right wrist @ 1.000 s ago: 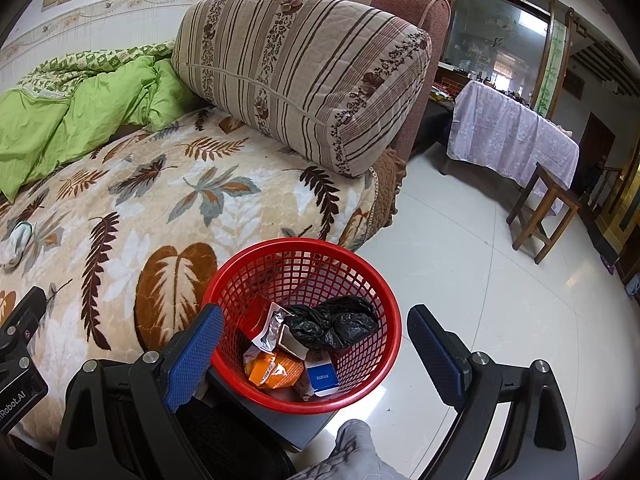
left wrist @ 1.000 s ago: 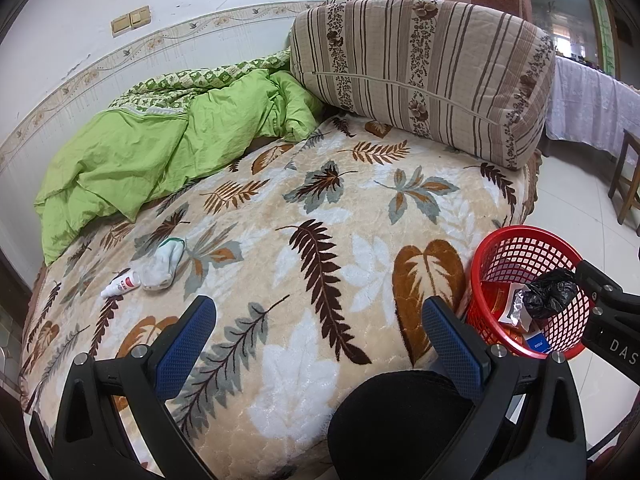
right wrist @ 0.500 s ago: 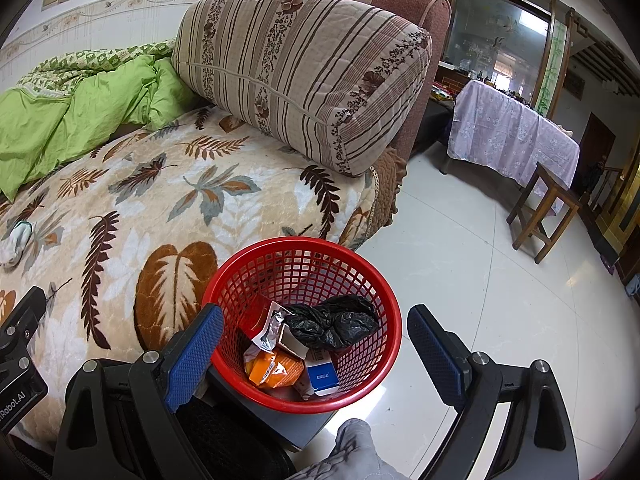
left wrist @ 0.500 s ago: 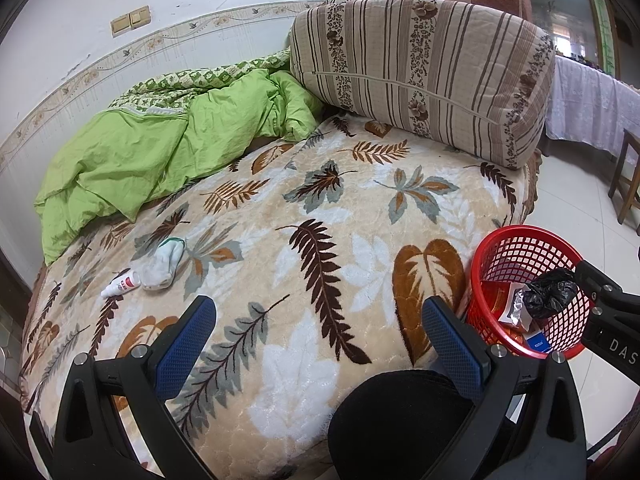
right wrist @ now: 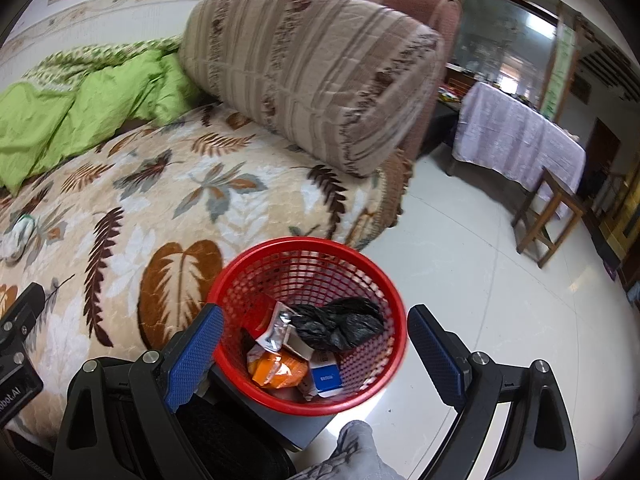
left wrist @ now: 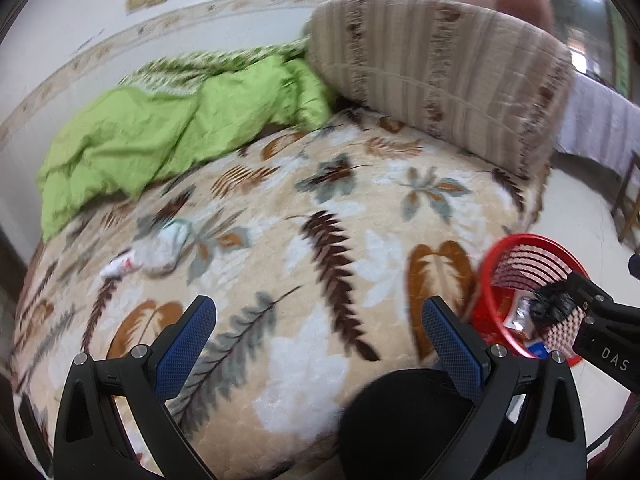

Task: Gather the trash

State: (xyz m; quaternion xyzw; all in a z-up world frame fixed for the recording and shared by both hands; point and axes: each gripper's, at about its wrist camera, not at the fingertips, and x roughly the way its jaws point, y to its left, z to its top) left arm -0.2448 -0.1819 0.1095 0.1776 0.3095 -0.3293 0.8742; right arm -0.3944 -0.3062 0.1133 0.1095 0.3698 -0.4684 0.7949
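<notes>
A bed covered with a beige leaf-patterned plush blanket (left wrist: 320,248) fills the scene; a crumpled green quilt (left wrist: 160,128) lies at the far left and a striped brown bolster cushion (right wrist: 312,68) at the far right. A round red plastic mesh basket (right wrist: 376,280) stands at the bed's near right corner, holding a black plastic bag (right wrist: 340,322), an orange wrapper (right wrist: 276,368) and a blue-and-white carton (right wrist: 326,378). A small white tube (left wrist: 118,266) lies beside a white sock (left wrist: 164,246) on the blanket, left. The left gripper (left wrist: 316,344) and right gripper (right wrist: 316,356) are both released, fingers spread, grasping nothing.
</notes>
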